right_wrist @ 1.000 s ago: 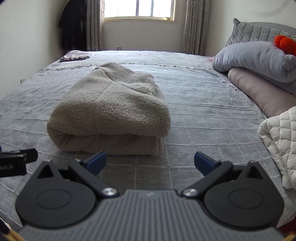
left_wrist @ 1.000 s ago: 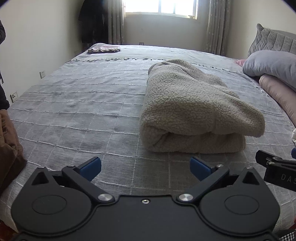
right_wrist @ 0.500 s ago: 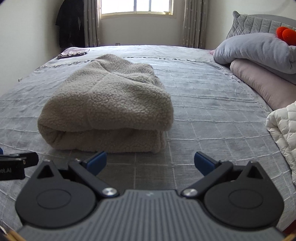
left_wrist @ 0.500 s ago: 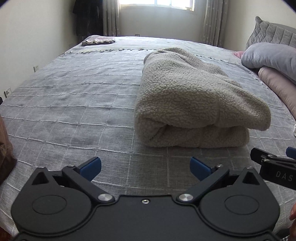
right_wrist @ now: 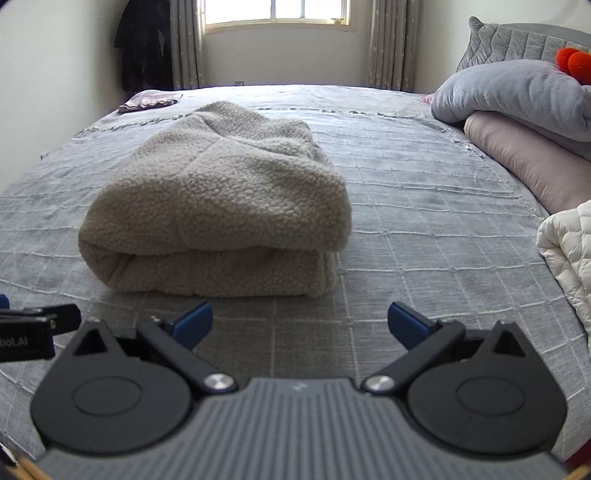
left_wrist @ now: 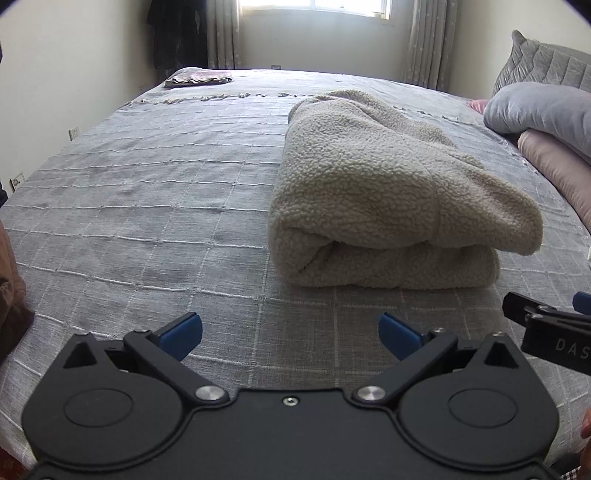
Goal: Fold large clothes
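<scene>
grey checked bedspread (left_wrist: 147,206), bright curtained window (right_wrist: 277,14), pale walls (left_wrist: 74,74).

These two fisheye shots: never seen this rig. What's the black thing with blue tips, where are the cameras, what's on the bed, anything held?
No robot here: a person carries a handheld two-finger gripper in each hand, each with a camera looking forward along its fingers. One picture is from the left gripper, the other from the right gripper; the blue tips are the finger pads. Both are open and hold nothing.

Each view catches the other gripper at its edge, so they sit side by side.

On the grey bedspread lies a folded beige fleece garment, ahead of both grippers and untouched. Pillows are stacked on the right, a white quilted item lies at the right edge, and a small folded cloth at the far corner.
</scene>
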